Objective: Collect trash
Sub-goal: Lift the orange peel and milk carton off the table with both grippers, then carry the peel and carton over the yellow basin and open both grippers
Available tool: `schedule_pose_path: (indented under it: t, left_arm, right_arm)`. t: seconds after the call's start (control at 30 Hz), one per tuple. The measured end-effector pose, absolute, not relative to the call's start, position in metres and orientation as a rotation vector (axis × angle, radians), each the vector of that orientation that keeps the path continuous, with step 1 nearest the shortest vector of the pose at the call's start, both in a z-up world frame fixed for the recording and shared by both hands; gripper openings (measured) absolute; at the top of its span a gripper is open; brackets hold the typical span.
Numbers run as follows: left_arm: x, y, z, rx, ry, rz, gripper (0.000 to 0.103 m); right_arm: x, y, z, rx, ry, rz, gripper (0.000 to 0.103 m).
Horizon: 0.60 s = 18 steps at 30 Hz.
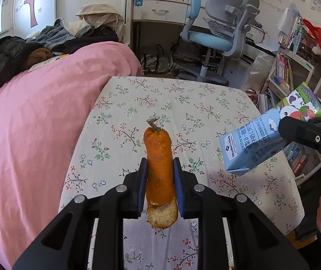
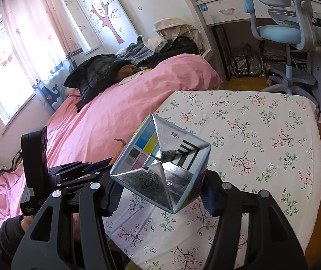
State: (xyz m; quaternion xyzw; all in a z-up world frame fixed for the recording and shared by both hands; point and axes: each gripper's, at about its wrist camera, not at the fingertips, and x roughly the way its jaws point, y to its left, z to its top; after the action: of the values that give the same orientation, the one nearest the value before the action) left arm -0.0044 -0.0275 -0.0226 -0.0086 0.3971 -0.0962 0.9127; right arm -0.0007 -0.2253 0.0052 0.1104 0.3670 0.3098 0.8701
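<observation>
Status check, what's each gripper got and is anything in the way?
Left gripper shut on orange peel. Right gripper shut on milk carton. Both held above the floral tabletop. Nothing blocking.

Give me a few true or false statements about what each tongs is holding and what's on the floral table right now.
1. The left tongs grip an orange peel. True.
2. The right tongs are empty. False: they are closed on a milk carton.
3. The carton rests on the floral table. False: it is held in the air above the cloth.
4. A stem sticks out at the far end of the peel. True.
5. The chair beyond the table has a red seat. False: the seat is blue.
</observation>
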Motion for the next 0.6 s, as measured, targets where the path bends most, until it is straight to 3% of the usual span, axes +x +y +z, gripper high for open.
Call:
schedule_pose_path:
  t: [0.6]
  left_arm:
    - [-0.0077,-0.029,-0.0195,0.005,0.799,-0.178,0.023]
  right_arm:
    - [-0.0006,-0.2268,0.005,0.232,0.764,0.65,0.055]
